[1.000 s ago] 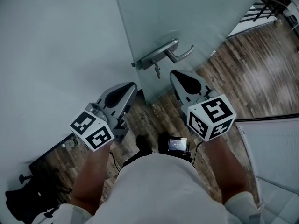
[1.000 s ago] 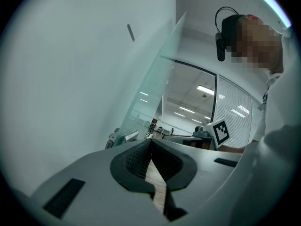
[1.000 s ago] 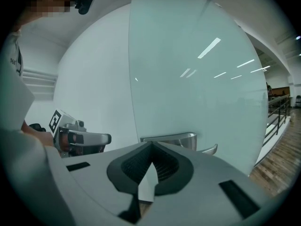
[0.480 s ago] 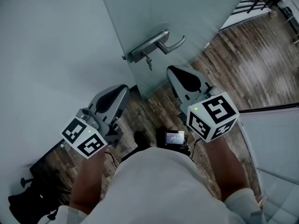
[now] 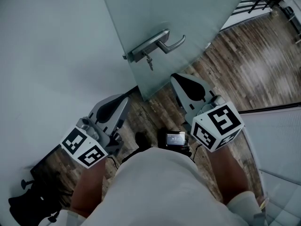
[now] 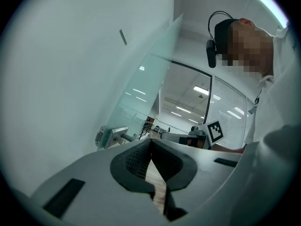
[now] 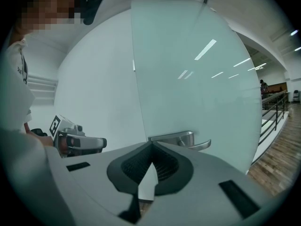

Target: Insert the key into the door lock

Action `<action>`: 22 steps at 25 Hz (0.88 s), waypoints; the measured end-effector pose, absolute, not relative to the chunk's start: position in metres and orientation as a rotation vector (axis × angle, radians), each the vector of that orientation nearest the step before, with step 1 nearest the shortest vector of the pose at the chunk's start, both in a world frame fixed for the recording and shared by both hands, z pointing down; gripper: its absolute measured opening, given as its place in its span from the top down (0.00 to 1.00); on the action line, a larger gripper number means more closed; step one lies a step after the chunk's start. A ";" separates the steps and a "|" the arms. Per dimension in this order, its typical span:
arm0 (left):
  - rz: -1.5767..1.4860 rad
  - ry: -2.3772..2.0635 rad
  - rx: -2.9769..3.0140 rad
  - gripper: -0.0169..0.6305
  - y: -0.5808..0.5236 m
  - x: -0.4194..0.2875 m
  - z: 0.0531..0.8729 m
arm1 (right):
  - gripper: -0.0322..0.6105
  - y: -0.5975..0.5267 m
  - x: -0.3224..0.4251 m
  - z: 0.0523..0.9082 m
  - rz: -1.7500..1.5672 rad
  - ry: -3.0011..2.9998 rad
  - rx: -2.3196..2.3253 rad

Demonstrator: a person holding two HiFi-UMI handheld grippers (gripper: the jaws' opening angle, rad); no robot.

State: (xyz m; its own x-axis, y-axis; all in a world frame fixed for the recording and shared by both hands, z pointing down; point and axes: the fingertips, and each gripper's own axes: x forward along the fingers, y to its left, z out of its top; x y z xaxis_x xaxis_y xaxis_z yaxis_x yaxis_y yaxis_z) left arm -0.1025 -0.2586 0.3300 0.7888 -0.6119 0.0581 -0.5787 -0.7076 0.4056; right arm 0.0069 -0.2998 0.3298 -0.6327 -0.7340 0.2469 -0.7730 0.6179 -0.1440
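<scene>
**A:** Where's the key (image 5: 150, 63)?

**B:** In neither of my 2 grippers. It hangs at the door lock (image 5: 139, 52), just under the lever handle (image 5: 172, 44), its long axis running down the door. I'd say it's already in.

**A:** Your jaws?

**B:** My left gripper (image 5: 125, 100) is pressed together and empty, and my right gripper (image 5: 175, 77) likewise. The key lies ahead between them, nearer the right.

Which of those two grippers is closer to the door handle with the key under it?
The right gripper: its tip sits just short of the door handle and key, while the left gripper is farther back, beside the wall.
</scene>
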 end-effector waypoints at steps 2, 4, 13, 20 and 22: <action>-0.108 -0.893 2.572 0.95 -0.254 -0.102 0.331 | 0.93 -0.296 0.007 0.330 0.359 -2.675 1.254; -0.104 -0.889 2.570 0.95 -0.250 -0.101 0.332 | 0.93 -0.291 0.008 0.331 0.364 -2.673 1.255; -0.088 -0.890 2.558 0.95 -0.240 -0.101 0.336 | 0.93 -0.279 0.025 0.336 0.408 -2.652 1.302; -0.078 -0.879 2.536 0.95 -0.232 -0.100 0.344 | 0.93 -0.273 0.026 0.339 0.431 -2.658 1.299; -0.074 -0.872 2.530 0.95 -0.229 -0.098 0.346 | 0.93 -0.271 0.025 0.339 0.436 -2.659 1.296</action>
State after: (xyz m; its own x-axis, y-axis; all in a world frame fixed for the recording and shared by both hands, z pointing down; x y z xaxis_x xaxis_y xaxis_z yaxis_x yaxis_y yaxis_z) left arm -0.0981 -0.2291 0.3461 0.7976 -0.5954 0.0966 -0.5707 -0.6932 0.4402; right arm 0.0251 -0.2709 0.3394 -0.6147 -0.7446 0.2603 -0.7887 0.5839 -0.1922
